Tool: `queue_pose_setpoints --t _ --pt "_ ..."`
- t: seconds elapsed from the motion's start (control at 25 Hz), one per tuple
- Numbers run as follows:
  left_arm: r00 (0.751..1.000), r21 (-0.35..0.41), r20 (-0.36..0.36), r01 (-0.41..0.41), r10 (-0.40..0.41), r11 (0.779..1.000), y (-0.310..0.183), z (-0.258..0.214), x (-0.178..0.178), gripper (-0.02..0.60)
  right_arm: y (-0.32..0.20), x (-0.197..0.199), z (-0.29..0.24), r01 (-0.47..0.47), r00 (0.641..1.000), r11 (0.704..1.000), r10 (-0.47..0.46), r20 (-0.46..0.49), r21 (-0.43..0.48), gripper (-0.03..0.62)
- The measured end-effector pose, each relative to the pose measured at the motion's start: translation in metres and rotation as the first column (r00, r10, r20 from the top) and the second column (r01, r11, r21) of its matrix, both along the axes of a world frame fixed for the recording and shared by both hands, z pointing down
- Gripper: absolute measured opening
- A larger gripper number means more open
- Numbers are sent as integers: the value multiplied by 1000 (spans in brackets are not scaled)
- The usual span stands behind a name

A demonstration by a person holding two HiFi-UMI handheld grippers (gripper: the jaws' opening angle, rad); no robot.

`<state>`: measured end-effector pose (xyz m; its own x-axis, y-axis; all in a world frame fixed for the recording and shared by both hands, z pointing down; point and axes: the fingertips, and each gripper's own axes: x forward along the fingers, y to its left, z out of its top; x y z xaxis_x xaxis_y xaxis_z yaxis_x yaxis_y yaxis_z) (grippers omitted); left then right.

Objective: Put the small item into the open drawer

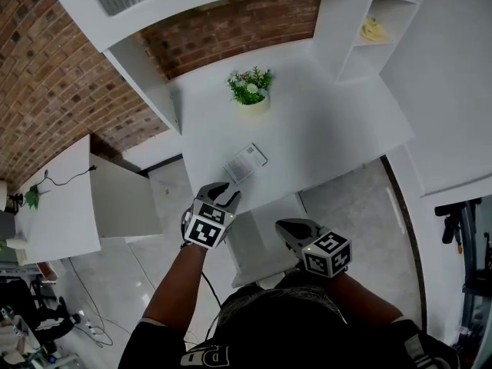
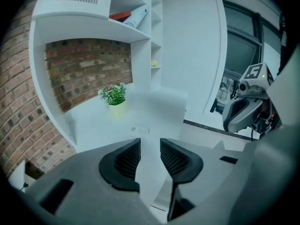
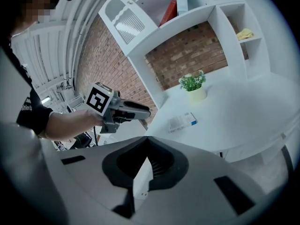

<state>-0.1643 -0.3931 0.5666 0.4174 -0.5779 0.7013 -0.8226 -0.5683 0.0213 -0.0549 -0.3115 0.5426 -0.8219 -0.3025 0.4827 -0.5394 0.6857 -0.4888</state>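
Note:
The small item is a flat white box point(image 1: 245, 162) with a blue end, lying near the front edge of the white desk point(image 1: 330, 129); it also shows as the box point(image 2: 139, 130) and the box point(image 3: 183, 121) in the two gripper views. Below the desk edge the white drawer point(image 1: 257, 252) stands pulled out. My left gripper point(image 1: 223, 194) hovers just short of the box, over the drawer's left side, and its jaws point(image 2: 150, 143) stand partly open with nothing between them. My right gripper point(image 1: 286, 227) is over the drawer's right side. Its jaw tips point(image 3: 146, 142) meet and hold nothing.
A potted plant point(image 1: 250, 88) stands at the back of the desk against the brick wall point(image 1: 231, 29). Shelves above and to the right hold a red book point(image 3: 169, 13) and a yellow thing point(image 1: 372, 29). A white cabinet point(image 1: 69, 198) stands at left, over tiled floor.

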Motion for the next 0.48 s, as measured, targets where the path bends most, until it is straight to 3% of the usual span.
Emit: queue_pose_setpoints --t 0.2,0.36,0.48 --pt "993 -27 106 -52 55 998 -34 29 1 146 -9 14 9 -1 1000 1000 1 9 -20 6" --pt "964 -60 226 -129 139 990 -55 61 5 180 -15 24 13 1 1000 1000 -1 17 -28 6" --pt "952 -103 252 -154 175 983 -68 84 10 189 -17 32 16 2 1000 999 -1 23 -37 5"
